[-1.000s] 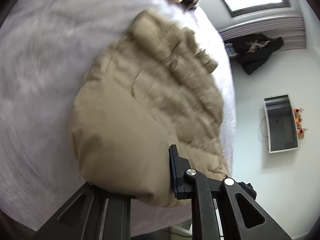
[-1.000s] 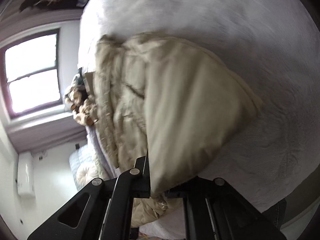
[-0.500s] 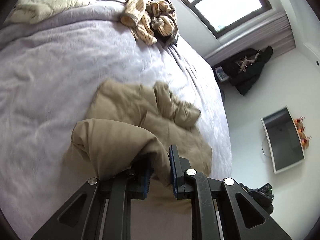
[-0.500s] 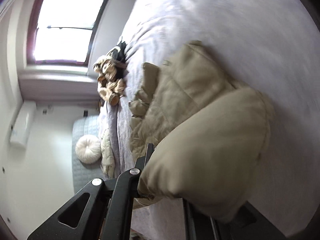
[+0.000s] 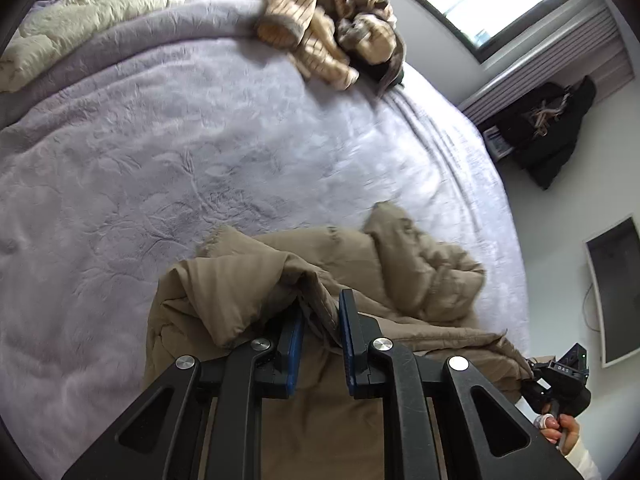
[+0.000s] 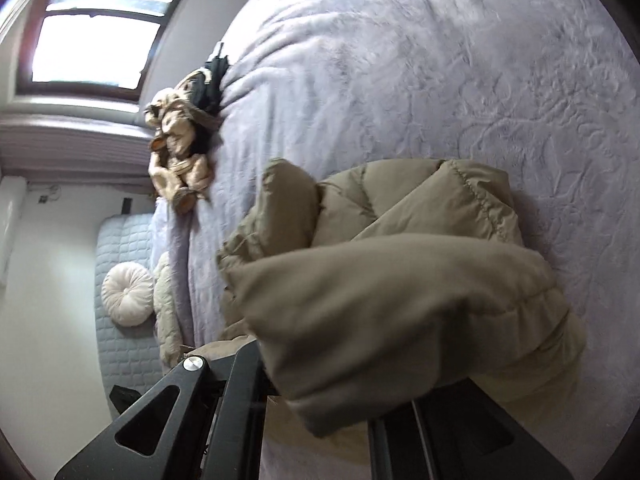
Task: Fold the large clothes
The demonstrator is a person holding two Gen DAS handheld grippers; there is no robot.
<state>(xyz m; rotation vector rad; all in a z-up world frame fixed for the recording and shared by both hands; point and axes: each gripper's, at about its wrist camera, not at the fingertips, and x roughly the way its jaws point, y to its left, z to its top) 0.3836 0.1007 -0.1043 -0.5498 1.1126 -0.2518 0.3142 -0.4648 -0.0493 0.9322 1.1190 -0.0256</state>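
In the left wrist view, a fold of the tan jacket (image 5: 248, 296) is being pinched by the left gripper (image 5: 320, 320) at lower centre, the rest being spread on the grey bedspread (image 5: 160, 160). In the right wrist view, its bunched edge is being clamped by the right gripper (image 6: 316, 396), fingers hidden
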